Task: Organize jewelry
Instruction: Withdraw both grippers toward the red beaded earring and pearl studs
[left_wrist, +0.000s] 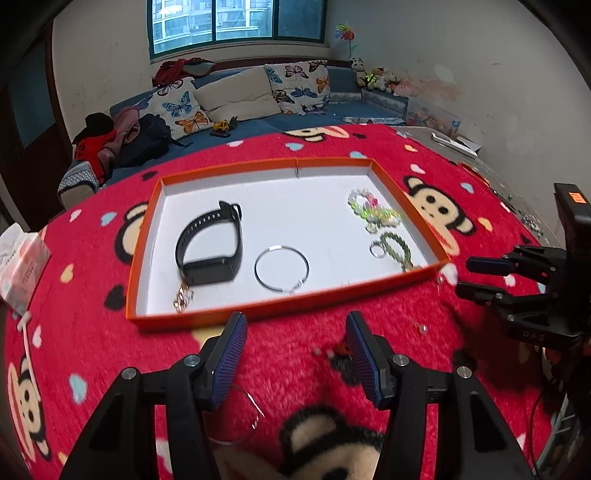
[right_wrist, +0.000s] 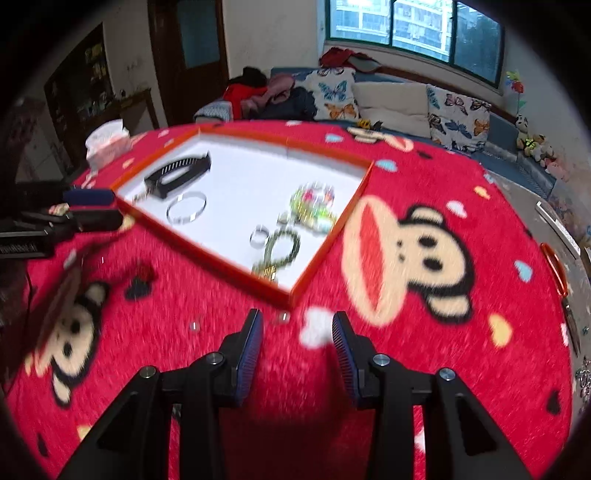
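An orange-rimmed tray (left_wrist: 280, 314) with a white floor lies on the red monkey-print cloth; it also shows in the right wrist view (right_wrist: 236, 266). In it are a black smartwatch (left_wrist: 210, 245), a silver bangle (left_wrist: 281, 268), a gold chain (left_wrist: 183, 295), a clear bead bracelet (left_wrist: 373, 206), a green bead bracelet (left_wrist: 399, 249) and a small ring (left_wrist: 376, 248). My left gripper (left_wrist: 295, 325) is open and empty just before the tray's near rim. A thin clear bangle (left_wrist: 243, 417) lies under its left finger. My right gripper (right_wrist: 297, 325) is open and empty near the tray's corner. Small loose pieces (right_wrist: 283, 316) lie on the cloth.
A tissue pack (left_wrist: 20, 266) sits at the table's left edge. A sofa (left_wrist: 236, 99) with butterfly cushions stands behind the table. An orange ring (right_wrist: 554, 269) and other small items lie at the table's far right edge.
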